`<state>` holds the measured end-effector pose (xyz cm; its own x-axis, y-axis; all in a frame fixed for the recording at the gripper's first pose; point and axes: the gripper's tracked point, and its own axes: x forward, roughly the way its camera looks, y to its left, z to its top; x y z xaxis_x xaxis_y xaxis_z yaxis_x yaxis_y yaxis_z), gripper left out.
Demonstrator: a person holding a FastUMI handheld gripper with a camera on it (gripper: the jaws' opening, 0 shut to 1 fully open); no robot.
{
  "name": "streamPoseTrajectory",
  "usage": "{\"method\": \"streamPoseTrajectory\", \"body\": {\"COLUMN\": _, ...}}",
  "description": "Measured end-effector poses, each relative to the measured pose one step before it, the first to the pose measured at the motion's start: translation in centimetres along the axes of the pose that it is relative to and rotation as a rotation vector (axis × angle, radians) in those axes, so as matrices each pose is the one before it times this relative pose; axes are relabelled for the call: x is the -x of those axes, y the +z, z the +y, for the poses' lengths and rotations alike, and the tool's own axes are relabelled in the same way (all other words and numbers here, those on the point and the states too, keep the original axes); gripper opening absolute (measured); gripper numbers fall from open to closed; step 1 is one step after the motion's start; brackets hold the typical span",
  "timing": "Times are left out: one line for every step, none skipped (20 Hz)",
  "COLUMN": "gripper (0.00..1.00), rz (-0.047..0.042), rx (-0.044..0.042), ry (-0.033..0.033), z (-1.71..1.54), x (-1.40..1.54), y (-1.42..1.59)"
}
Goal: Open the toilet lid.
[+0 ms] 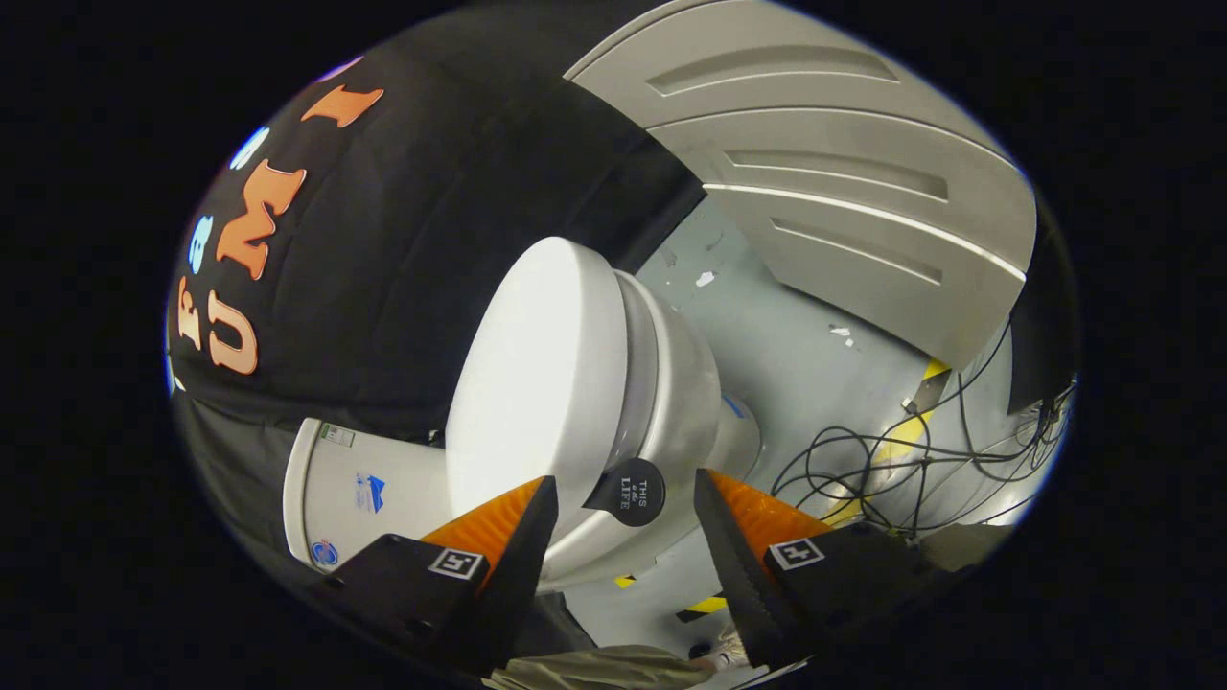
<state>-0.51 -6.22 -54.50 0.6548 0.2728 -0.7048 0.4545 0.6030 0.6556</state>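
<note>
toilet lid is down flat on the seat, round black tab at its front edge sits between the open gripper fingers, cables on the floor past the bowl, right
One thing is off: the toilet lid is not flat on the seat; the gripper view shows it raised, with a gap above the bowl. The rest holds: the round black tab sits between the fingers of the open gripper, and cables lie on the floor past the bowl.

Hidden from you: the lid [537,374] is covering the bowl's inside; the jaws of your gripper [625,522] are spread and masking the toilet's [671,383] front base; the tank [355,489] label is reading too small; the cables [911,460] are trailing into darkness.
</note>
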Motion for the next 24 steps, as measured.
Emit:
{"method": "streamPoseTrajectory", "body": {"gripper": 0.91, "rz": 0.00779, "rx": -0.00017, "ry": 0.00105, "z": -0.135, "x": -0.567, "y": -0.059}}
{"method": "streamPoseTrajectory", "body": {"gripper": 0.89, "rz": 0.00898, "rx": -0.00729, "ry": 0.00433, "z": -0.142, "x": -0.461, "y": -0.107}}
{"method": "streamPoseTrajectory", "body": {"gripper": 0.85, "rz": 0.00798, "rx": -0.01939, "ry": 0.00423, "z": -0.001, "x": -0.438, "y": -0.209}}
{"method": "streamPoseTrajectory", "body": {"gripper": 0.81, "rz": 0.002, "rx": -0.02772, "ry": 0.0063, "z": -0.03, "x": -0.337, "y": 0.156}}
{"method": "streamPoseTrajectory", "body": {"gripper": 0.75, "rz": 0.00375, "rx": -0.02944, "ry": 0.01034, "z": 0.154, "x": -0.183, "y": -0.236}}
{"method": "streamPoseTrajectory", "body": {"gripper": 0.73, "rz": -0.00884, "rx": -0.01901, "ry": 0.00861, "z": -0.131, "x": -0.251, "y": 0.045}}
{"method": "streamPoseTrajectory", "body": {"gripper": 0.71, "rz": -0.00387, "rx": -0.01696, "ry": 0.01047, "z": 0.099, "x": -0.237, "y": 0.2}}
{"method": "streamPoseTrajectory", "body": {"gripper": 0.62, "rz": -0.00328, "rx": -0.01052, "ry": -0.00749, "z": -0.298, "x": -0.236, "y": -0.08}}
{"method": "streamPoseTrajectory", "body": {"gripper": 0.53, "rz": 0.01228, "rx": -0.00335, "ry": 0.0076, "z": 0.044, "x": -0.194, "y": -0.3}}
{"method": "streamPoseTrajectory", "body": {"gripper": 0.44, "rz": -0.00327, "rx": -0.00728, "ry": -0.01024, "z": -0.481, "x": -0.117, "y": 0.006}}
{"method": "streamPoseTrajectory", "body": {"gripper": 0.35, "rz": -0.00662, "rx": -0.0166, "ry": 0.00716, "z": 0.281, "x": 0.011, "y": -0.161}}
{"method": "streamPoseTrajectory", "body": {"gripper": 0.3, "rz": -0.01318, "rx": -0.03122, "ry": 0.00921, "z": 0.445, "x": 0.544, "y": 0.247}}
{"method": "streamPoseTrajectory", "body": {"gripper": 0.27, "rz": -0.01523, "rx": -0.03605, "ry": 0.01423, "z": 0.306, "x": 0.157, "y": 0.362}}
{"method": "streamPoseTrajectory", "body": {"gripper": 0.12, "rz": -0.01004, "rx": -0.01906, "ry": 0.00061, "z": 0.252, "x": 0.547, "y": 0.149}}
{"method": "streamPoseTrajectory", "body": {"gripper": 0.08, "rz": -0.00219, "rx": 0.01528, "ry": -0.01448, "z": 0.19, "x": -0.079, "y": -0.288}}
{"method": "streamPoseTrajectory", "body": {"gripper": 0.08, "rz": -0.00236, "rx": 0.02745, "ry": -0.02872, "z": 0.0, "x": 0.092, "y": -0.063}}
{"method": "streamPoseTrajectory", "body": {"gripper": 0.08, "rz": -0.00001, "rx": 0.01964, "ry": -0.02854, "z": 0.114, "x": 0.125, "y": -0.23}}
{"method": "streamPoseTrajectory", "body": {"gripper": 0.08, "rz": -0.01774, "rx": 0.01852, "ry": -0.02025, "z": 0.444, "x": 0.22, "y": 0.232}}
{"method": "streamPoseTrajectory", "body": {"gripper": 0.08, "rz": -0.02135, "rx": 0.01899, "ry": -0.00728, "z": 0.578, "x": -0.017, "y": 0.351}}
{"method": "streamPoseTrajectory", "body": {"gripper": 0.08, "rz": -0.03594, "rx": 0.01502, "ry": -0.00126, "z": 0.689, "x": -0.089, "y": 0.562}}
{"method": "streamPoseTrajectory", "body": {"gripper": 0.09, "rz": -0.01009, "rx": 0.01569, "ry": 0.00119, "z": 0.68, "x": 0.231, "y": 0.381}}
{"method": "streamPoseTrajectory", "body": {"gripper": 0.08, "rz": -0.00922, "rx": 0.01771, "ry": 0.00305, "z": 0.613, "x": 0.692, "y": 0.065}}
{"method": "streamPoseTrajectory", "body": {"gripper": 0.08, "rz": -0.00815, "rx": 0.01752, "ry": 0.00157, "z": 0.826, "x": 0.492, "y": 0.205}}
{"method": "streamPoseTrajectory", "body": {"gripper": 0.08, "rz": -0.01242, "rx": 0.02517, "ry": 0.00099, "z": 0.932, "x": 0.882, "y": 0.079}}
